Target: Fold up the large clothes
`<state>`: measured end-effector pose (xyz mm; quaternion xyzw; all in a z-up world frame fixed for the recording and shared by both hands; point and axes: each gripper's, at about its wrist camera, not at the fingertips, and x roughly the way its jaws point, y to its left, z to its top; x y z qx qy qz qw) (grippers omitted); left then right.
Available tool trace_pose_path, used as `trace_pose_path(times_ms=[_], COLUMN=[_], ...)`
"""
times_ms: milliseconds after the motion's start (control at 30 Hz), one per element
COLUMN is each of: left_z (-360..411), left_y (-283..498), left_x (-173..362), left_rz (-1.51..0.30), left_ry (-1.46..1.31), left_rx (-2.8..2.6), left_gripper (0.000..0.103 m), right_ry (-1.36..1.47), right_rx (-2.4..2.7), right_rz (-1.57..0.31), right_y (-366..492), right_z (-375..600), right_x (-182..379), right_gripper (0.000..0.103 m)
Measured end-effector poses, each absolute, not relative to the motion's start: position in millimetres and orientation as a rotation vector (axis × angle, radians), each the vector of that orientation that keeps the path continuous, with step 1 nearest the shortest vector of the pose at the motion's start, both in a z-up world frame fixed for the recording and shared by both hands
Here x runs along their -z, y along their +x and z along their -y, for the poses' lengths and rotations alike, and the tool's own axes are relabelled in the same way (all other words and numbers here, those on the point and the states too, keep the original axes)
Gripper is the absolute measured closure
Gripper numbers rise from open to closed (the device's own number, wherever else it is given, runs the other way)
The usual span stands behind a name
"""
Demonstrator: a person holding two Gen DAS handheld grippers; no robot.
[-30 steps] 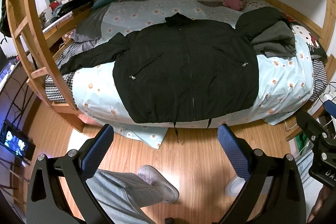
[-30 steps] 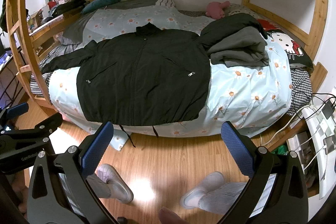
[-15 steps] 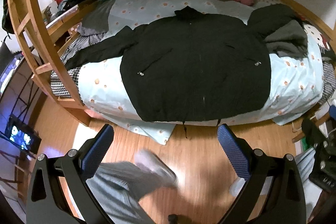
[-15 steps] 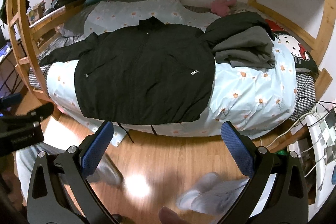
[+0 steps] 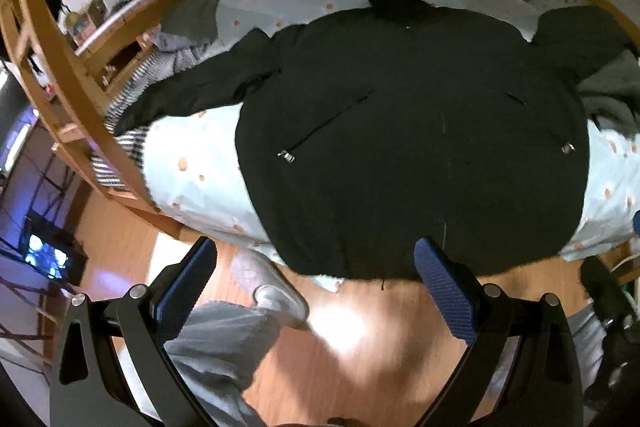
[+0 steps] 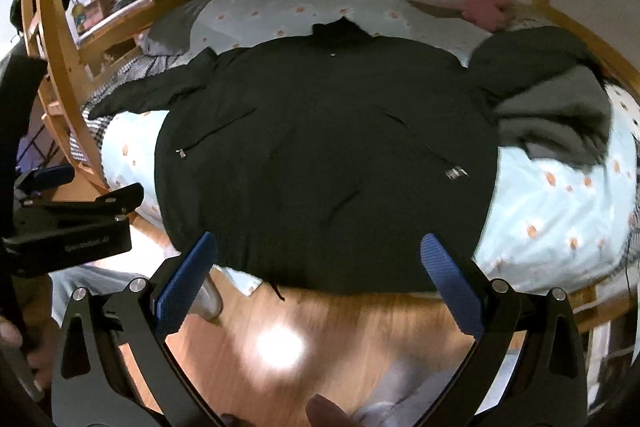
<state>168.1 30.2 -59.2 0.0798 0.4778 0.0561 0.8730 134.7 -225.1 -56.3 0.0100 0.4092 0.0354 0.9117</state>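
The left gripper (image 5: 316, 279) and the right gripper (image 6: 320, 273) both hold their blue pads wide apart, gripping nothing, above the wooden floor (image 5: 360, 347). Beyond them, toward 12 o'clock, the black jacket (image 5: 400, 147) lies spread front-up on the floral bedding (image 5: 192, 163), hem nearest and collar farthest. A grey garment pile (image 6: 560, 123) sits at 2 o'clock, touching the jacket.

The only lettering that shows is a small pale print on the black body of the left claw (image 6: 74, 227), seen at the left edge of the right wrist view. It begins with "Gen" or something close, then blurs into letters too soft to read with any certainty. In the left wrist view nothing legible appears on anything.
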Motion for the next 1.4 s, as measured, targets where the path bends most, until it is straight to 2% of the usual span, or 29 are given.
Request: trace_pose_path(times_ms=[700,933,1067,1267,1400], left_z=[-159.9,-259.4,-327.4,-387.3,-400.1], left_y=[378.8,429.4,442.2,467.3,471.7], left_x=[95.6,120.9,137.3,161.3,166.8], left_rz=[-1.055,-1.031,-0.922,-0.925,-0.851], left_ry=[-0.106,-0.377,-0.601,-0.577,-0.6], left_rx=[-0.218,-0.296,-0.38,-0.536,-0.499], left_gripper=[0.006,0.006,0.006,0.006,0.006], right_ry=[-0.152,-0.399,-0.493,-0.742,-0.85], right_rx=[-0.209,-0.455,-0.567,-0.65,-0.669], right_rz=[-0.788,-0.651,-0.651,-0.542,-0.515], right_y=[333.4,374.8,401.2,433.9,459.6], right_z=[120.3,25.9,-36.0,-131.5,-175.0], right_x=[76.9,98.3,118.5,160.8,179.9], right_gripper=[0.003,0.002,0.002,0.003,0.003])
